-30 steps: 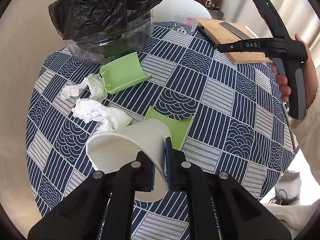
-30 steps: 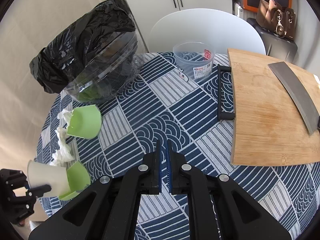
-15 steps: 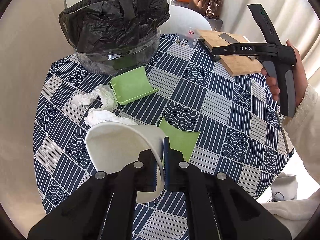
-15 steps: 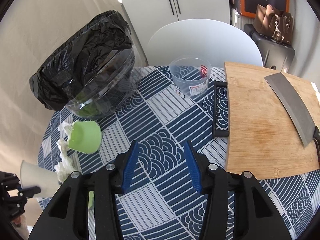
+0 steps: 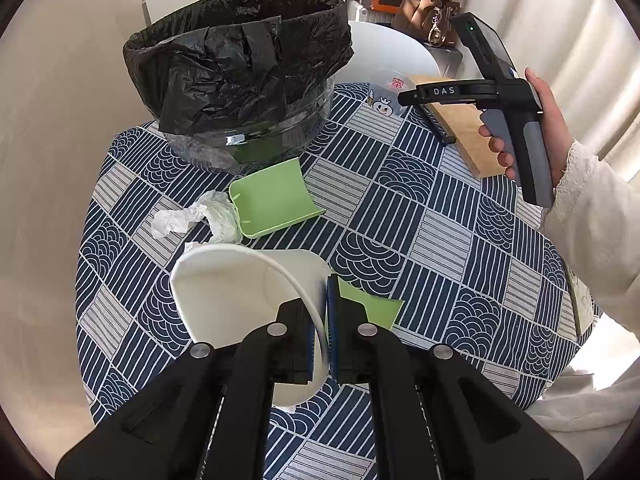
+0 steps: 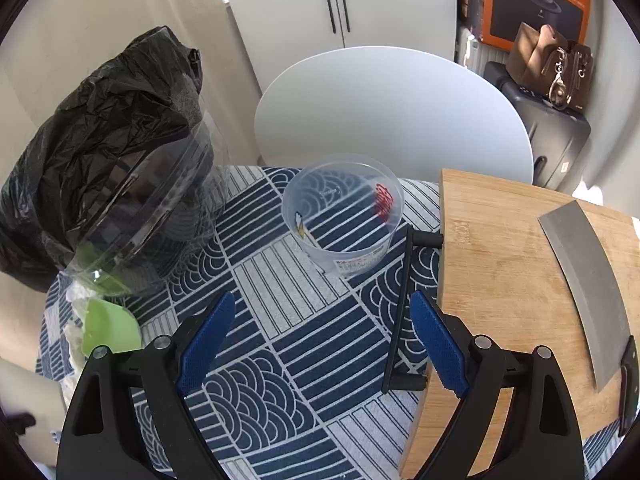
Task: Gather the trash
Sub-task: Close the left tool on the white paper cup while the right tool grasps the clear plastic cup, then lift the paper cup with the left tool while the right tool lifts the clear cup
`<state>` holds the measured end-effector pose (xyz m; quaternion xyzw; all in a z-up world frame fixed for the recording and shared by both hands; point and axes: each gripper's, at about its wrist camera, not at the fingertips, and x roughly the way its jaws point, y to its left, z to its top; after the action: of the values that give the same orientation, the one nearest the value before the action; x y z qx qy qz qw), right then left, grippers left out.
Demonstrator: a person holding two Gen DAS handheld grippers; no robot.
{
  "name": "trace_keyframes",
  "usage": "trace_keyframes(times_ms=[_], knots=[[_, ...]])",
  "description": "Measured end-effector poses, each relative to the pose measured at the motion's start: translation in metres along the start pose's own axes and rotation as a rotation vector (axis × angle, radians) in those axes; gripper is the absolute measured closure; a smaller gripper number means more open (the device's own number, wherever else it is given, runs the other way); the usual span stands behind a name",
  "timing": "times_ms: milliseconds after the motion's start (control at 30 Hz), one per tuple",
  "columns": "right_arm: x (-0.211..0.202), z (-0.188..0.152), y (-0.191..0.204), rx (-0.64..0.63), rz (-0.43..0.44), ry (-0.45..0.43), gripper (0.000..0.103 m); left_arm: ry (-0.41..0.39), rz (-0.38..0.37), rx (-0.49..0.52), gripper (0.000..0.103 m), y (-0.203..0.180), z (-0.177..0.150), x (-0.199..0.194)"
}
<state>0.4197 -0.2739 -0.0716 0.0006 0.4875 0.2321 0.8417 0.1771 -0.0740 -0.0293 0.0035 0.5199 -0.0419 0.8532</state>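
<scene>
My left gripper (image 5: 325, 294) is shut on the rim of a white paper cup (image 5: 240, 296), held tilted a little above the patterned tablecloth (image 5: 420, 240). A crumpled white tissue (image 5: 200, 216) and two green torn cup pieces (image 5: 272, 200) (image 5: 370, 306) lie on the cloth before the clear bin lined with a black bag (image 5: 240, 72). My right gripper (image 6: 322, 306) has its jaws opening with nothing between them. It hangs over the cloth just short of a clear plastic cup (image 6: 344, 216). The bin (image 6: 100, 168) is to its left.
A wooden cutting board (image 6: 520, 280) with a black handle and a cleaver (image 6: 580, 280) fills the right side. A white round tabletop (image 6: 392, 112) stands behind the table. A hand (image 5: 548, 120) in a white sleeve holds the right gripper's handle.
The right gripper's jaws went from shut to wide apart as it moved toward the clear plastic cup. The left gripper rose a little with the paper cup in it.
</scene>
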Motion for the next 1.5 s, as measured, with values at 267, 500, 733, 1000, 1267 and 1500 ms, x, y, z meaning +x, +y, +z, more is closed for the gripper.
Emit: trace_keyframes(times_ms=[267,500,733,1000,1267,1500], knots=[[0.044,0.026,-0.006,-0.035,0.002,0.007,0.019,0.020,0.026,-0.064,0.097,0.011,0.007,0.014],[0.062,0.035,-0.004,-0.067,0.015,0.015,0.038,0.032,0.035,-0.093,0.097,0.019,0.008,0.022],[0.053,0.029,0.000,-0.098,0.013,0.007,0.044,0.031,0.023,-0.070,0.097,0.021,0.011,0.024],[0.010,0.014,0.005,-0.104,-0.013,-0.030,0.044,0.014,0.004,-0.037,0.097,0.030,0.010,0.018],[-0.050,-0.017,0.009,-0.063,-0.054,-0.082,0.043,-0.005,0.002,-0.012,0.097,0.036,0.002,0.005],[-0.109,-0.055,0.014,-0.025,-0.098,-0.141,0.043,-0.013,-0.010,0.035,0.097,0.034,-0.006,-0.009]])
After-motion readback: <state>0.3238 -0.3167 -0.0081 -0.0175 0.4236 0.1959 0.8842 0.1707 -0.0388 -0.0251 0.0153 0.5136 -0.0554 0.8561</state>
